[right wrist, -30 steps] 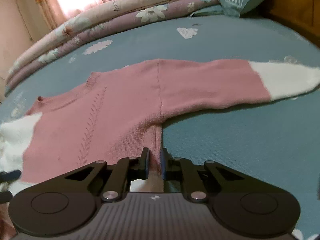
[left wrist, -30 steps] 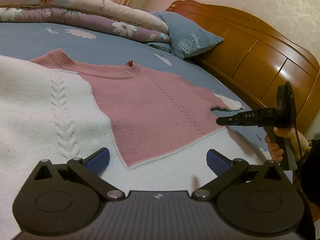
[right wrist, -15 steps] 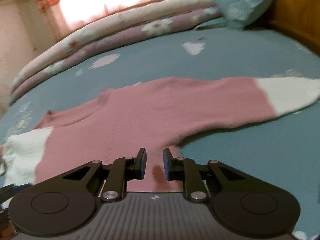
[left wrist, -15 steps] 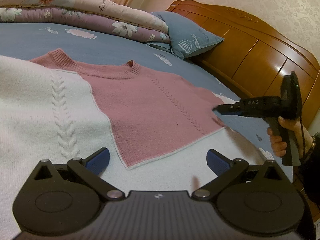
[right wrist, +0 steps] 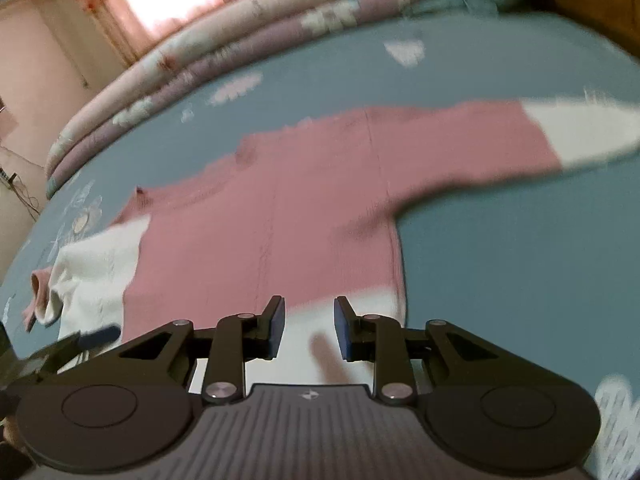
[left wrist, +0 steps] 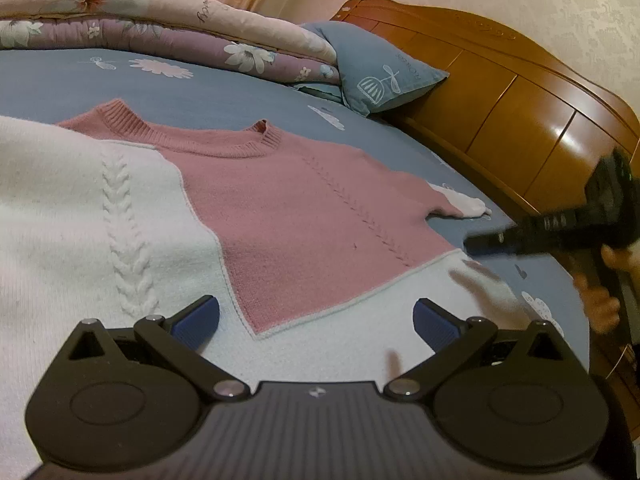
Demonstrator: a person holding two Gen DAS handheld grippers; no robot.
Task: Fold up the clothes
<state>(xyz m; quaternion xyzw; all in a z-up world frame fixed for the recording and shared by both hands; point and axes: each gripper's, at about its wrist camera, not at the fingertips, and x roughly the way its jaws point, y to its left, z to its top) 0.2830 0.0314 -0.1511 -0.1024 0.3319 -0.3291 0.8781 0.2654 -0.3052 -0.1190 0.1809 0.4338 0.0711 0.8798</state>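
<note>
A pink and white knitted sweater [left wrist: 304,216] lies spread flat on the blue bed sheet [left wrist: 240,96], directly ahead of both pairs of tongs. The left tongs [left wrist: 316,316] stand spread wide above the white lower part of the sweater, with nothing between their blue pads [left wrist: 198,314]; the diagonal edge where pink knit meets white runs just beyond them, and a cable-stitch line lies ahead and to their left. The right tongs [right wrist: 308,328] have just been opening and now stand partly apart, with only the white hem of the sweater showing in the gap and no cloth pinched. Ahead of the right tongs the pink body stretches away, and one sleeve [right wrist: 500,140] reaches out to the far right, ending in a white cuff [right wrist: 580,128]. In the left wrist view the right tongs [left wrist: 480,242] show blurred at the right, just beside the sweater's side edge, gripped by a hand [left wrist: 600,300]. Beyond the sweater lie folded floral quilts [left wrist: 160,20] and a blue pillow [left wrist: 380,76] against a wooden headboard [left wrist: 520,100].
</note>
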